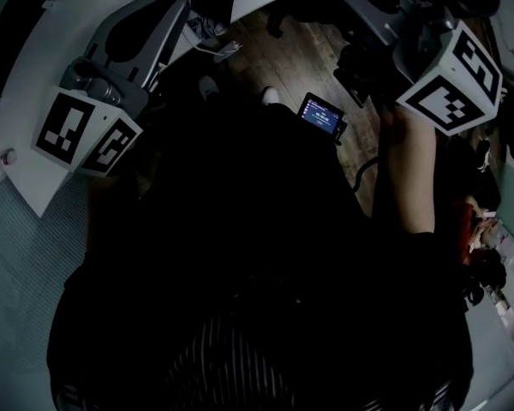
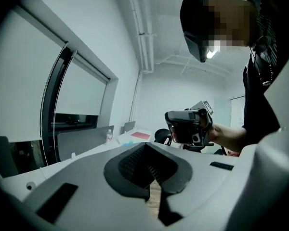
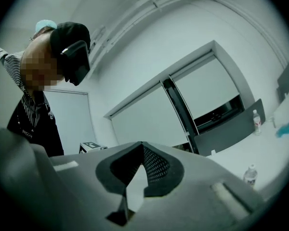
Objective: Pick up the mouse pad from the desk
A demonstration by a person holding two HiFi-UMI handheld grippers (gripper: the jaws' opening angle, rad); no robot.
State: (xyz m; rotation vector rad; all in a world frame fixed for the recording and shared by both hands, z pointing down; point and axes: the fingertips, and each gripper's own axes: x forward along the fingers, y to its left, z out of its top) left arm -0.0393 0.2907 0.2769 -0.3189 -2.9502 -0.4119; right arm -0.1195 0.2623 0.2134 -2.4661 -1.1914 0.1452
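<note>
Head view: you've got the left gripper [image 1: 167,20] and right gripper [image 1: 377,7] raised in front of you, over the floor next to the desk [image 1: 34,84] — no pad anywhere that I can spot.

Left gripper view: jaws pressed together on nothing, pointed across the room at your other hand.

Right gripper view: same deal, clamped tight and empty, aimed at a window [image 3: 207,90].

So I'd call this pre-approach. Next you'd need to face the desk, find the pad, tip down, and spread the jaws before going in.
</note>
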